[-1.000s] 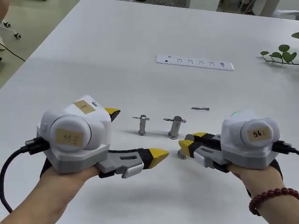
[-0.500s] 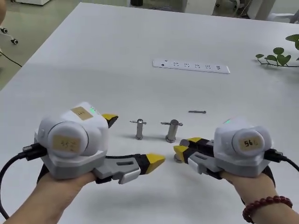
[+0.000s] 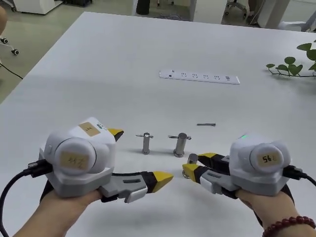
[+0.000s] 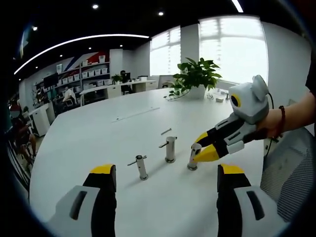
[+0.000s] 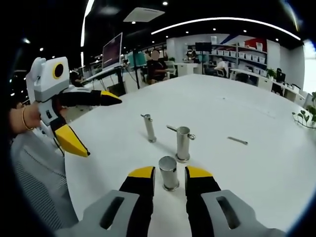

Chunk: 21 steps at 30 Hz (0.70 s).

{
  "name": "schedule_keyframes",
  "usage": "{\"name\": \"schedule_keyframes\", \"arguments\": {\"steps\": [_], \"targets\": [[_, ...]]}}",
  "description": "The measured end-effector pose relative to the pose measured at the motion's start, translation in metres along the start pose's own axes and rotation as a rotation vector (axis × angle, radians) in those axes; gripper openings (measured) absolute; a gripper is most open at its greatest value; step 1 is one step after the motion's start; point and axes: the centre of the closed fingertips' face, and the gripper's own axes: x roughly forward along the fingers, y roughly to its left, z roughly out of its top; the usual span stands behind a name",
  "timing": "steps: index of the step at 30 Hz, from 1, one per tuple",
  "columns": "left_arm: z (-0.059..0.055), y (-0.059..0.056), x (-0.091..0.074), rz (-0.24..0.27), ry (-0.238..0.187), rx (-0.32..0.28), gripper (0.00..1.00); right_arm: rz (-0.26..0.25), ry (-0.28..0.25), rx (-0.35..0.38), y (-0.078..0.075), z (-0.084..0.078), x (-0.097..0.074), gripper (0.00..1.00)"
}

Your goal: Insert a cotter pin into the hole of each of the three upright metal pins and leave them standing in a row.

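Two grey grippers with yellow-tipped jaws sit nearest us. The left gripper [image 4: 166,174] is spread wide with nothing between its jaws. The right gripper [image 3: 194,164] has its jaws close on either side of the short bare steel pin [image 5: 169,173], which stands upright on the white table [image 3: 98,59]; we cannot tell whether they already pinch it. Just beyond stands the second upright steel pin [image 5: 182,144] with a fitted cotter pin [image 5: 173,129] through its top. Past that is the slimmer third steel pin [image 5: 148,127], likewise fitted, so we judge only the nearest one is left to do. Farther out, well apart from the row, the loose thin wire cotter pin [image 3: 206,124] lies flat on the table, with a white power strip [image 3: 199,76] beyond it. We expect the bare pin to be stiff, smooth and round, apt to twist or tip in a loose grip, so we would hold it low on the shank and leave the top free. The loose cotter pin looks light and springy; we would take it near its head, legs pointing out.
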Motion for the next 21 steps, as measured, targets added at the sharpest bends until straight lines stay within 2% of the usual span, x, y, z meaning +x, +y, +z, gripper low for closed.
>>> {"name": "schedule_keyframes", "arguments": {"steps": [2, 6, 12, 13, 18, 21], "targets": [[0.001, 0.001, 0.0, 0.007, -0.004, 0.003, 0.83, 0.003, 0.028, 0.007, -0.001, -0.002, -0.002, 0.21], [0.001, 0.002, -0.001, 0.012, -0.006, -0.002, 0.83, 0.01, 0.008, 0.029, -0.006, 0.005, -0.009, 0.21], [0.002, 0.002, -0.001, 0.011, -0.013, -0.003, 0.83, 0.04, 0.01, 0.014, -0.013, 0.016, -0.021, 0.24], [0.002, 0.001, -0.001, 0.01, -0.012, -0.004, 0.83, 0.058, 0.019, 0.007, -0.013, 0.017, -0.023, 0.24], [0.001, 0.001, -0.001, 0.008, -0.008, 0.0, 0.83, 0.101, 0.046, 0.015, -0.009, 0.012, -0.024, 0.26], [0.001, 0.002, -0.001, 0.011, -0.008, -0.003, 0.83, 0.104, 0.054, -0.006, -0.011, 0.014, -0.028, 0.27]]}}
